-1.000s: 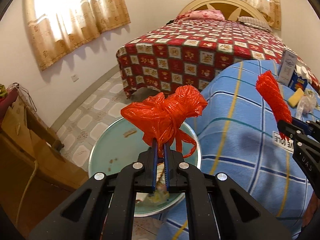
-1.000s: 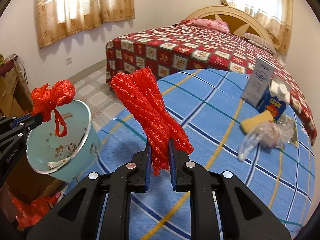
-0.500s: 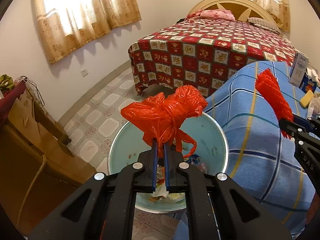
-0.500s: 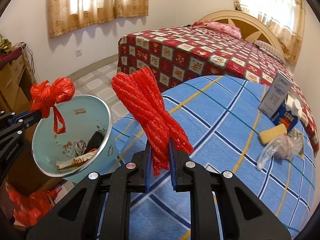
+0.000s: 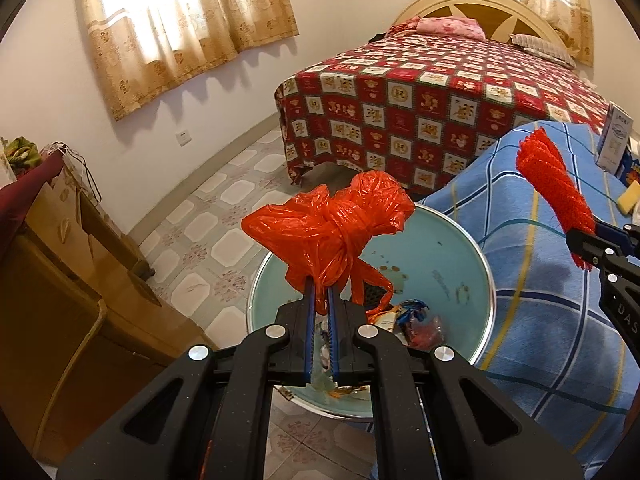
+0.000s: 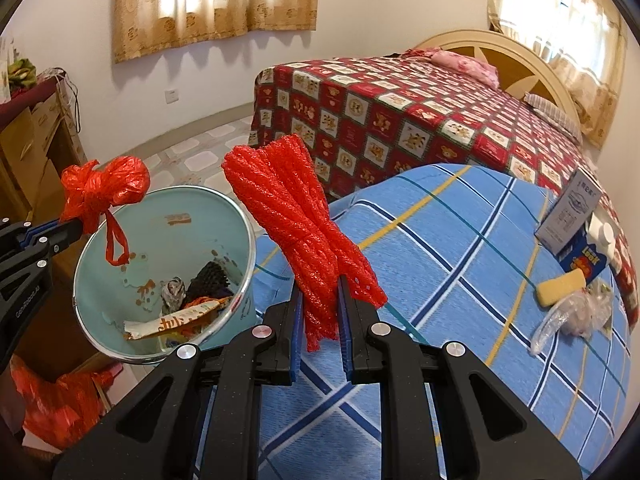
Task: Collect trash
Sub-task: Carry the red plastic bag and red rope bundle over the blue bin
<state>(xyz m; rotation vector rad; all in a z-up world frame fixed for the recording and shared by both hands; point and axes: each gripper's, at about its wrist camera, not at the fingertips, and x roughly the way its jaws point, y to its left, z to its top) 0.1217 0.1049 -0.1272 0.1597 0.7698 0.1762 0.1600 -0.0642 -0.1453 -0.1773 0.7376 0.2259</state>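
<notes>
My left gripper [image 5: 320, 292] is shut on a knotted orange-red plastic bag [image 5: 336, 224], held over the mouth of a pale green bin [image 5: 452, 248] that has wrappers and scraps at its bottom. In the right wrist view the same bag [image 6: 104, 188] hangs above the bin's [image 6: 100, 280] left rim. My right gripper [image 6: 320, 300] is shut on a folded bundle of red foam netting [image 6: 296, 216], held above the blue checked cloth [image 6: 460, 264] just right of the bin. The netting [image 5: 554, 188] shows at the right edge of the left wrist view.
On the blue cloth at far right lie a grey-white carton [image 6: 570, 212], a blue juice box [image 6: 584, 256], a yellow sponge [image 6: 560, 286] and a crumpled clear bag [image 6: 576, 312]. A bed with a red patterned cover [image 6: 400, 108] stands behind. A wooden cabinet [image 5: 60, 280] stands left; another red bag [image 6: 60, 404] lies on the floor.
Both grippers have shifted sideways with their loads; the bin now sits more fully under the left gripper's bag, and its contents show more. Both grips are unchanged.
</notes>
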